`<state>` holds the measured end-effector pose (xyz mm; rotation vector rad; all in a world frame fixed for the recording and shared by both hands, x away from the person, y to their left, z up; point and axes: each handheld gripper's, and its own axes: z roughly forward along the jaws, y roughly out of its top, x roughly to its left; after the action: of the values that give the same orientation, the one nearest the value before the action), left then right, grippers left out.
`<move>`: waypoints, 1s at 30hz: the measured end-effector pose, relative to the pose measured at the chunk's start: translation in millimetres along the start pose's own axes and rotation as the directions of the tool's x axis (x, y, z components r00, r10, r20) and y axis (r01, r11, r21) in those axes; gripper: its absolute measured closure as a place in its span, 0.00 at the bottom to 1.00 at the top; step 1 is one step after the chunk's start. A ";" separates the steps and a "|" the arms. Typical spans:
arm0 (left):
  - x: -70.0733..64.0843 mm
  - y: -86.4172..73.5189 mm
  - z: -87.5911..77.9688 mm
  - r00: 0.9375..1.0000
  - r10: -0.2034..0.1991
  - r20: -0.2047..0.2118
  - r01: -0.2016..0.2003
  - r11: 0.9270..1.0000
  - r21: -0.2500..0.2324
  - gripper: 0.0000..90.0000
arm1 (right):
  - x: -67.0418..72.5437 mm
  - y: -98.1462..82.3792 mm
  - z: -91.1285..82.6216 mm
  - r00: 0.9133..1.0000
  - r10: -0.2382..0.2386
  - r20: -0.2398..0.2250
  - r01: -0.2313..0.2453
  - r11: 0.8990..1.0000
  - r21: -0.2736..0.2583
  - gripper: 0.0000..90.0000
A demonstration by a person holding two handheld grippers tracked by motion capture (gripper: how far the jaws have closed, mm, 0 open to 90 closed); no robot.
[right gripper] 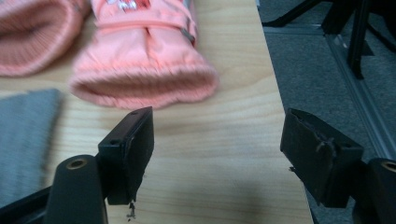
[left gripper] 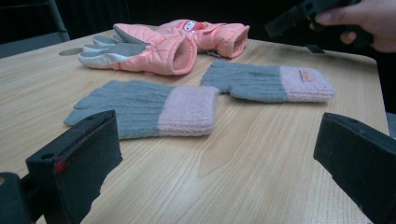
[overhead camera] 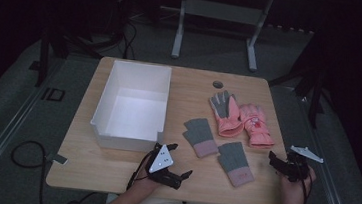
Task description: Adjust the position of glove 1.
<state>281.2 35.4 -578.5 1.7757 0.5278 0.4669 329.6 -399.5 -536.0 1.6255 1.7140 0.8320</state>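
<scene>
Jaws of the right gripper [right gripper: 217, 154] are held apart and empty at the table's [overhead camera: 112, 166] right edge, aimed at the cuff of the nearer pink glove [right gripper: 144, 70], whose long axis is directed away towards the far edge.

Wooden table [overhead camera: 190, 85]: white bin [overhead camera: 131, 104], gloves [overhead camera: 219, 128].

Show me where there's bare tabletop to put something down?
Bare wood lies between the white bin and the grey gloves, and along the near edge by the left gripper. The right half is crowded: pink gloves, grey gloves, right gripper.
</scene>
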 end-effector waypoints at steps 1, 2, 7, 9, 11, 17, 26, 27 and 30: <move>0.0 0.0 0.1 1.000 0.000 0.000 0.000 1.000 0.000 0.00 | 0.5 2.8 -1.9 1.000 0.001 -0.001 -0.001 1.000 0.001 0.29; 0.0 0.0 0.1 1.000 0.000 0.001 0.000 1.000 -0.001 0.00 | 1.8 7.9 -6.1 1.000 0.003 -0.009 -0.003 1.000 -0.013 0.30; 0.1 0.6 1.1 1.000 -0.001 -0.003 0.001 1.000 0.014 0.00 | 9.5 24.9 -19.8 1.000 -0.008 -0.027 0.007 0.998 -0.060 0.35; -0.4 0.5 0.9 1.000 0.004 -0.004 -0.004 1.000 0.013 0.00 | 13.6 30.9 -25.0 0.999 -0.023 -0.030 0.021 0.996 -0.083 0.37; -1.3 0.5 1.1 1.000 0.011 -0.005 -0.011 1.000 0.011 0.00 | 19.4 37.9 -30.6 0.998 -0.038 -0.043 0.033 0.993 -0.110 0.38; -1.0 0.5 1.1 1.000 0.009 -0.006 -0.009 1.000 0.013 0.00 | 37.3 52.6 -36.4 0.993 -0.078 -0.089 0.067 0.990 -0.122 0.39; -1.2 0.6 1.3 1.000 0.010 -0.005 -0.010 1.000 0.013 0.00 | 67.9 66.2 -36.9 0.977 -0.160 -0.143 0.139 0.979 -0.152 0.40; -1.4 0.7 1.5 1.000 0.009 -0.004 -0.009 1.000 0.012 0.00 | 72.3 67.4 -36.9 0.975 -0.167 -0.148 0.143 0.977 -0.158 0.41; -1.6 0.6 1.7 1.000 0.013 -0.004 -0.013 1.000 0.008 0.00 | 82.4 70.5 -36.2 0.968 -0.185 -0.172 0.157 0.974 -0.164 0.42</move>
<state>280.9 33.0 -578.4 1.7871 0.5223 0.4782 339.8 -315.2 -459.5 1.3143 1.8425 1.0269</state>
